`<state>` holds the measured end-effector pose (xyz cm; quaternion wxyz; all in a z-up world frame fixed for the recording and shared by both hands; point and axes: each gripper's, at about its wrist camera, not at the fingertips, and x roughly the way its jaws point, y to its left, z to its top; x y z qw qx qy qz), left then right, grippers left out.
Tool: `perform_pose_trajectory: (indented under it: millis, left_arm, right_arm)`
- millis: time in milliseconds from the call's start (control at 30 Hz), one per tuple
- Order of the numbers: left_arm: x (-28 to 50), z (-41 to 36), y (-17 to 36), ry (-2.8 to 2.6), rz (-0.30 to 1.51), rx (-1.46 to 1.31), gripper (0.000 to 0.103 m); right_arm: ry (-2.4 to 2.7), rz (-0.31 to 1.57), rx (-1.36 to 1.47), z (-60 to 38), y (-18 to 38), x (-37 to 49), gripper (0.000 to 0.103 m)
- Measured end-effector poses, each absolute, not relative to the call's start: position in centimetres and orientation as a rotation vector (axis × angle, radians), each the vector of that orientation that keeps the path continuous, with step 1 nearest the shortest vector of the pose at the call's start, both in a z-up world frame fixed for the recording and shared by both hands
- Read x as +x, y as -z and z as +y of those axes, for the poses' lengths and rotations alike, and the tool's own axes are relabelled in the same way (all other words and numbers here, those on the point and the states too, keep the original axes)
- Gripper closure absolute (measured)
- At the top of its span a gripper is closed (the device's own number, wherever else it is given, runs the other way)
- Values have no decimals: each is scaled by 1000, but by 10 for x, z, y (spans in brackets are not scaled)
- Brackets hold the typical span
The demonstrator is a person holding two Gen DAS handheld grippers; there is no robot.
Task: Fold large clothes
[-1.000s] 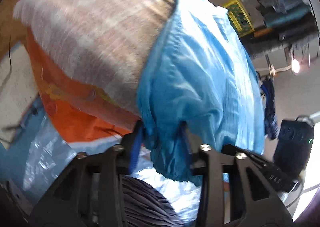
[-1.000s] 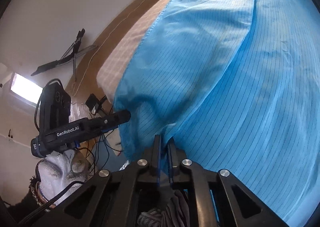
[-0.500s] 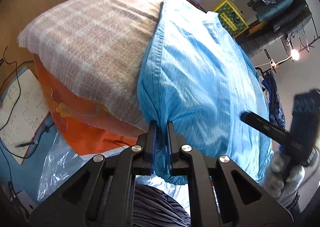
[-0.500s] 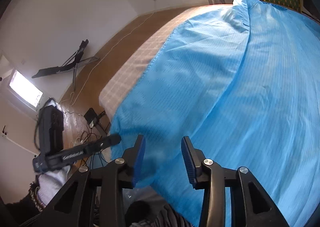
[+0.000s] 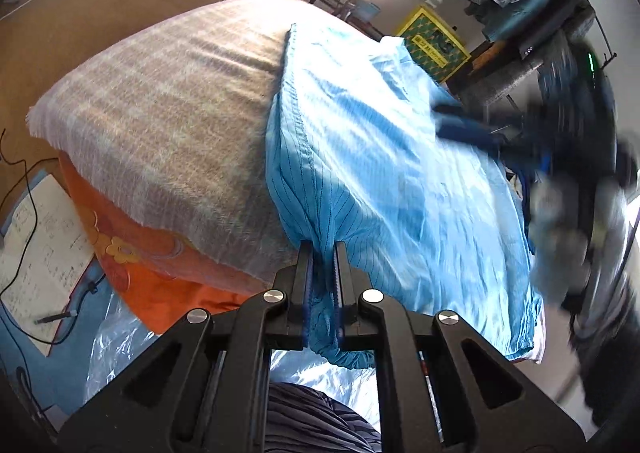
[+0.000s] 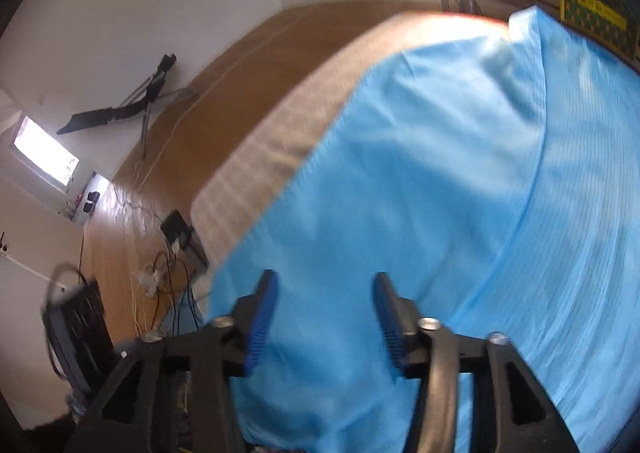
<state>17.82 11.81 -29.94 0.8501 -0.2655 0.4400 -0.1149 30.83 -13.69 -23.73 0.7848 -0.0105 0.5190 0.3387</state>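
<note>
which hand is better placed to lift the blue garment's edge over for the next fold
Probably the left. The left gripper is shut on a bunched edge of the blue garment. The right gripper has just been opening; its jaws stand apart above the cloth, pressing nothing.

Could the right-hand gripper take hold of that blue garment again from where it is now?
Probably yes. The right gripper has just been opening and grips nothing, and the blue garment lies spread directly below its fingers with nothing in between. The left gripper pinches the near hem, well aside.
</note>
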Motion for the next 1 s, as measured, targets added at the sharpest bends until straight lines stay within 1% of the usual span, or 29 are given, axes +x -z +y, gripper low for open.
perform_pose_trajectory:
  millis: [133,300,367,400,467,633,733,833,1000]
  left_arm:
    - [180,116,295,264,917,-566,96]
    - [184,114,293,256,930,-542,96]
    - [186,117,300,222,990,-517,95]
    - [187,121,304,192,1029,-511,90]
    - [184,132,309,125,1086,-486,89]
    - [184,166,281,32,1023,-441,89]
    - [218,173,256,80,996,-403,89]
    - [281,160,230,139,950,-354,89]
    - [385,136,220,209,891,-319,89]
  right_arm:
    - [-726,1106,-93,-97,221,336,39]
    - [-693,1162,-43,-72,233,374,40]
    - [-678,1146,-35,-78,237,383,40]
    - [-674,1137,-21,-84,239,384,40]
    - [-679,1125,24,-104,241,389,41]
    - [-643,1023,65,-166,232,404,41]
    - [-599,968,120,-205,225,426,41]
    - [-576,937,218,-234,223,453,41]
    - [-545,872,364,-271,218,506,41]
